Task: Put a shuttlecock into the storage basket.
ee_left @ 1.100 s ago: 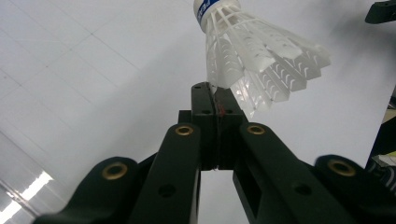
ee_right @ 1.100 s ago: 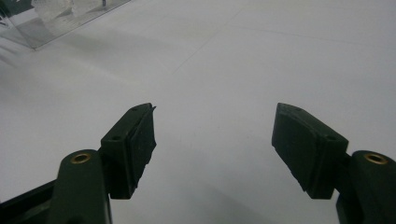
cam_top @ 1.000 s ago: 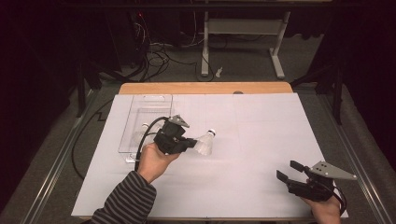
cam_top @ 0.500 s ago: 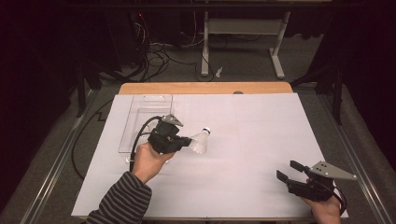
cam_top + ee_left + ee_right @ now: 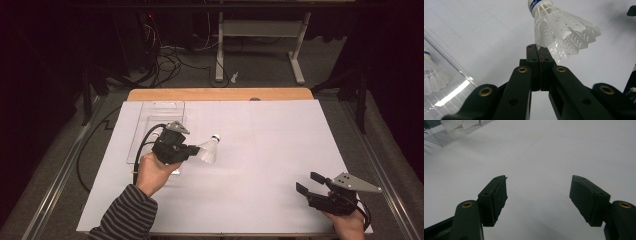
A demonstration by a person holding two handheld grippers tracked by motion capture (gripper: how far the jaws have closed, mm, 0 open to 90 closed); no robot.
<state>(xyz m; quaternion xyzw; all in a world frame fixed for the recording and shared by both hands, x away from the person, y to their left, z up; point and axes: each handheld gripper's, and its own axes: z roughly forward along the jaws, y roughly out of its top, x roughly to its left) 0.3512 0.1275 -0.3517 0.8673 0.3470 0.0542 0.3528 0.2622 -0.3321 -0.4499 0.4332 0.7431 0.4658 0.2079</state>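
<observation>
Pinching a shuttlecock's [image 5: 560,30] skirt, left gripper [image 5: 539,53] clamps tight; right gripper [image 5: 539,195] gapes empty.

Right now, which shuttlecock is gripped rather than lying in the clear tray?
The shuttlecock pinched by its skirt edge in the left gripper, cork pointing away. The other shuttlecock lies in the clear tray, untouched.

Shuttlecock [image 5: 564,32] white plastic skirt; tray [image 5: 150,120] clear glossy plastic; table cover [image 5: 280,145] matt, probably paper.
</observation>
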